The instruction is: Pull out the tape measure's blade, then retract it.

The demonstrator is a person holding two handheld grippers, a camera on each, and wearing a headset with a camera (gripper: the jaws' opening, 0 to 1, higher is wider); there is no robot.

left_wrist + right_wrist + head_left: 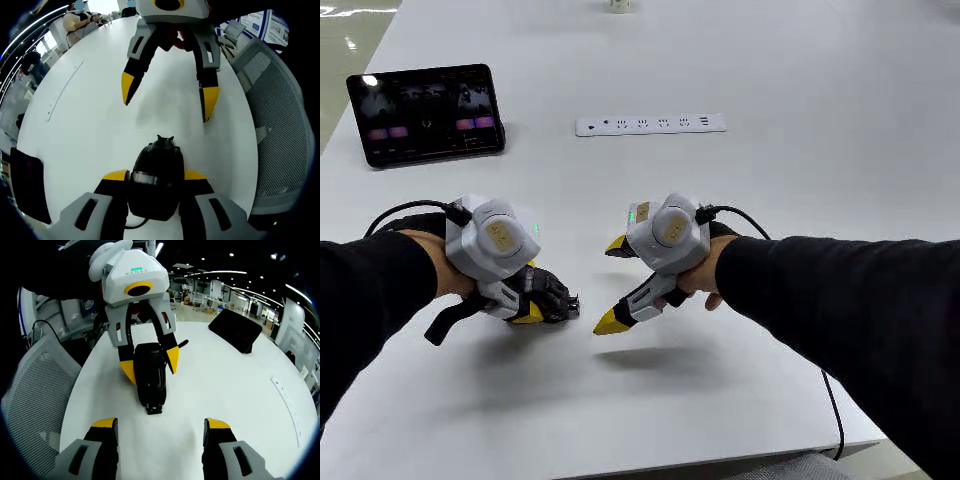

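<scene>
Head view: black rounded plastic tape measure (552, 293) clamped between jaws of grey, yellow-tipped left gripper (535, 302), white tabletop (720, 400) directly beneath tape measure. Judged to anchor the case for the pull.

Left gripper view: blade end facing matching right gripper (168, 97), jaws spread wide, near tape measure but apart from it.

Right gripper view: lined up on blade hook (154, 410); blade not yet drawn.

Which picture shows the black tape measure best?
The right gripper view: the tape measure shows whole in the left gripper. The left gripper view shows its back; the head view, a dark bit.
</scene>
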